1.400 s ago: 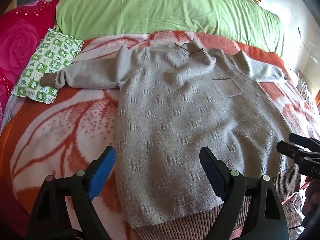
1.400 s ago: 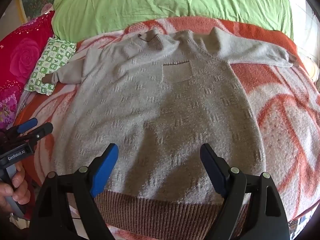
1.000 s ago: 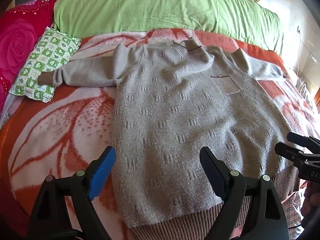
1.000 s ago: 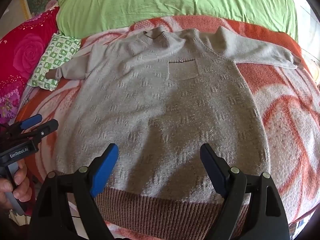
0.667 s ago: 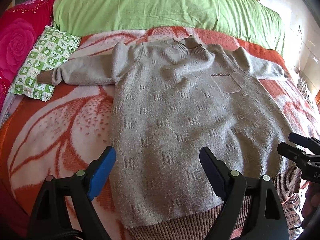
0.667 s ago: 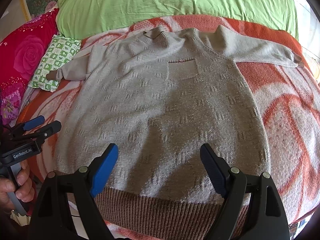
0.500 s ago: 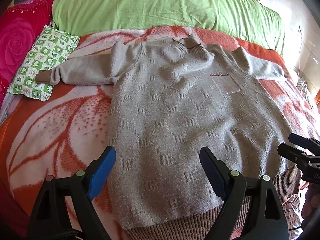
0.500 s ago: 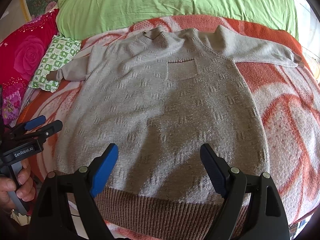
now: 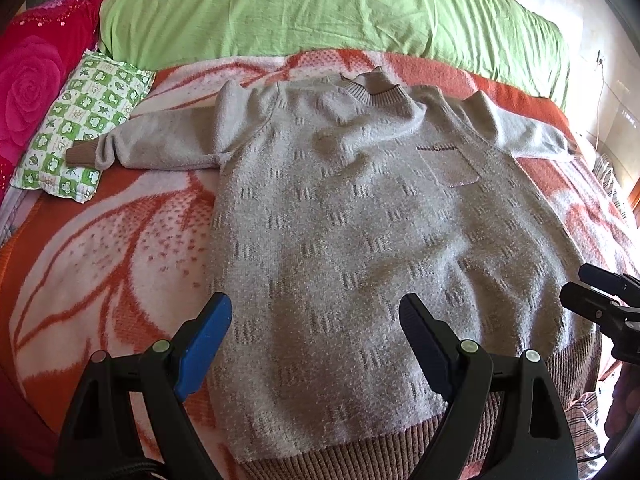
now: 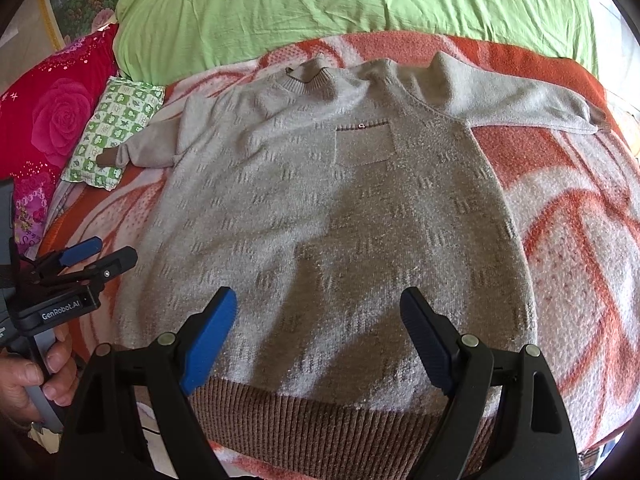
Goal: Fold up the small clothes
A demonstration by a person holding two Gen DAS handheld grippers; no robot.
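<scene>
Both tongs hang with jaws spread wide and holding nothing: our left gripper over the near left part of the grey-beige knitted sweater, our right gripper above its brown ribbed hem. We go across from the left: a magenta rose-patterned cushion sits at the edge, then a small green-and-white checked pillow on which the sweater's left cuff rests. The sweater lies flat, front up, on an orange-and-white flowered blanket, both sleeves stretched sideways, its collar pointing toward a lime-green quilt at the far side, and a small chest pocket showing right of centre. In the right wrist view, a hand grips the left tool's handle at the lower left. Farthest right, the other sleeve reaches nearly to the blanket's edge.
</scene>
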